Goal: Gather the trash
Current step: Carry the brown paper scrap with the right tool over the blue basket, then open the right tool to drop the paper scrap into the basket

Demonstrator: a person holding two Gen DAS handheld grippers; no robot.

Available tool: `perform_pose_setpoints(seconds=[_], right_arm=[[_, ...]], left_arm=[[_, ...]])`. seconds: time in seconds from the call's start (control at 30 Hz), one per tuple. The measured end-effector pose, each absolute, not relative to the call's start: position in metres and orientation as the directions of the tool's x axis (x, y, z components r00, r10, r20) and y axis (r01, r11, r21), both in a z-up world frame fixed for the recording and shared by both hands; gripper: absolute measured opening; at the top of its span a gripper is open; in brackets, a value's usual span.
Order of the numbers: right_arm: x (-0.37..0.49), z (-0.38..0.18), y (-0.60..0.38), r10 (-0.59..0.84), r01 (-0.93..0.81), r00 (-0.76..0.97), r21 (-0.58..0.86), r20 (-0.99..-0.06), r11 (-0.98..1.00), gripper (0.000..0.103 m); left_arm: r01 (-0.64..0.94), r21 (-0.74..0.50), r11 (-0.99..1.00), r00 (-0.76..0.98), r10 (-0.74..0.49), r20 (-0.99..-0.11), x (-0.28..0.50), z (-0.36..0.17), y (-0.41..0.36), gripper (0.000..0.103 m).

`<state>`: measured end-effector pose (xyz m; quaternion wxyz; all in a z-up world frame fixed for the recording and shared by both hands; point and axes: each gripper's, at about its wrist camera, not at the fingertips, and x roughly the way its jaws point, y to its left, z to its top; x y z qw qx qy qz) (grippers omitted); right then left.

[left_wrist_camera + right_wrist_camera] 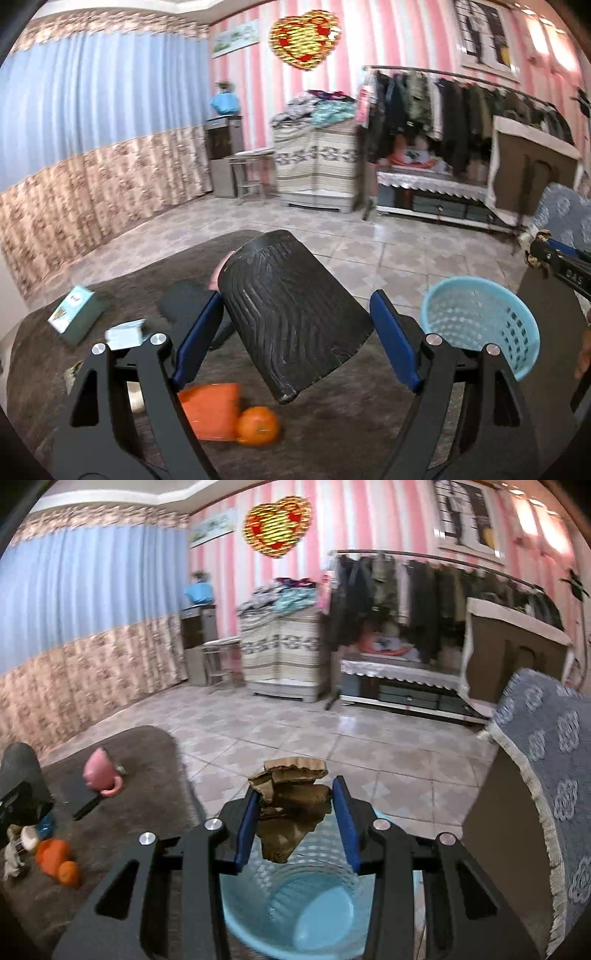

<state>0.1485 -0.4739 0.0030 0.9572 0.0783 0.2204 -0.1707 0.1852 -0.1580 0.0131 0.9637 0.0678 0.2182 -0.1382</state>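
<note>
Readable text is thin: on my right gripper [295, 819], seen from the left wrist view at the far right edge, white letters on the black body read "DAS" and then run out of frame; the teal box [75, 314] on the brown table cover [122, 284] has a white label, too blurred to read. Left gripper [295, 325] points slightly downward over the table, jaws wide and pressed on a black ribbed tub [291, 314], which is held tilted with its closed end up and away from the camera. Under it on the cover lie an orange packet [212, 410] and an orange fruit [258, 425], touching each other. Right gripper is angled down too, jaws partly closed and clamped on a crumpled wad of brown cardboard [291, 805], blue pads on both of its sides. That wad hangs directly above the mouth of the light-blue mesh basket [295, 915]; from the left wrist view the basket [480, 325] stands just right of my left gripper's right finger. A pink mug-like thing [100, 775] sits tilted on the cover to the left. Grey patterned chair back [546, 775] at right.
</note>
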Motion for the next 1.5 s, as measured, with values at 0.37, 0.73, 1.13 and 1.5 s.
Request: perform_pose_setpoints(seconds=[0.37,0.73,1.13,1.5], right_arm=[[0.128,-0.033,-0.536,-0.383,0.472,0.766,0.047,-0.516,0.88,0.039],[0.125,-0.05,-0.552,-0.421,0.537,0.727,0.066,-0.543,0.841,0.039],[0.135,-0.055,-0.551,-0.415,0.532,0.723,0.063,-0.553,0.844,0.039],[0.153,-0.052,-0.534,-0.415,0.54,0.719,0.072,-0.557,0.838,0.04]], left_arm=[[0.467,0.037,0.883,0.777,-0.391,-0.494,0.199,-0.025,-0.253,0.079],[0.617,0.071,0.784,0.683,-0.489,-0.543,0.222,-0.068,-0.356,0.08],[0.579,0.041,0.814,0.688,-0.461,-0.56,0.246,-0.066,-0.353,0.097],[0.376,0.048,0.925,0.817,-0.307,-0.487,0.244,-0.024,-0.261,0.098]])
